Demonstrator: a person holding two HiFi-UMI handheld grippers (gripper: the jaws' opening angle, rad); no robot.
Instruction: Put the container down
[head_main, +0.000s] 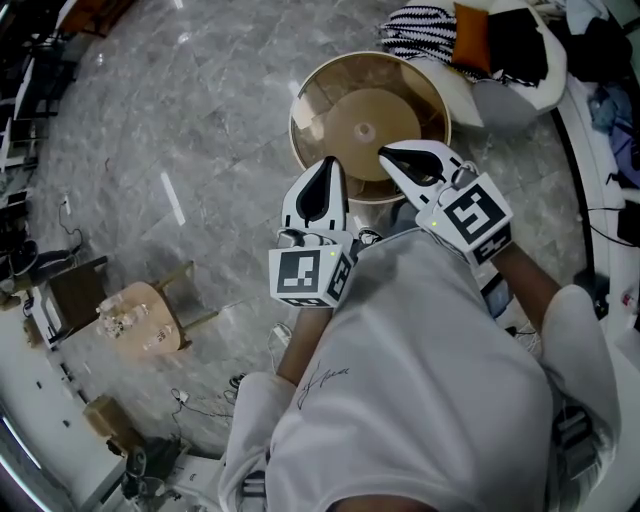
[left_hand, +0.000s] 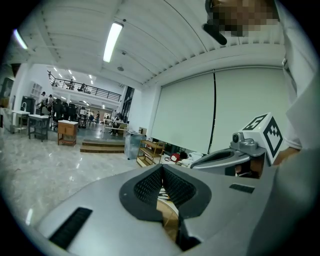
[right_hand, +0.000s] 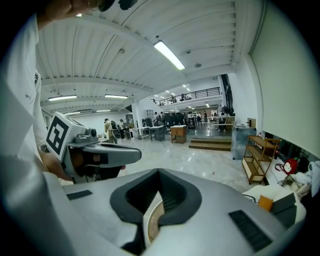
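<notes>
A round, translucent brown container (head_main: 360, 100) hangs above the marble floor, held at its near rim by both grippers. My left gripper (head_main: 328, 165) is shut on the rim's left part. In the left gripper view the brown rim (left_hand: 169, 214) shows between the closed jaws of my left gripper (left_hand: 162, 169). My right gripper (head_main: 386, 153) is shut on the rim's right part, and its own view shows the pale rim (right_hand: 151, 220) wedged in my right gripper (right_hand: 159, 173). Each gripper also appears in the other's view, close beside it.
A small wooden stool (head_main: 140, 318) with glassware stands on the floor at lower left. Striped cloth and cushions (head_main: 430, 28) lie just beyond the container. Cables (head_main: 195, 400) trail near my feet. A wooden shelf (right_hand: 260, 155) and steps (left_hand: 102, 146) stand farther off.
</notes>
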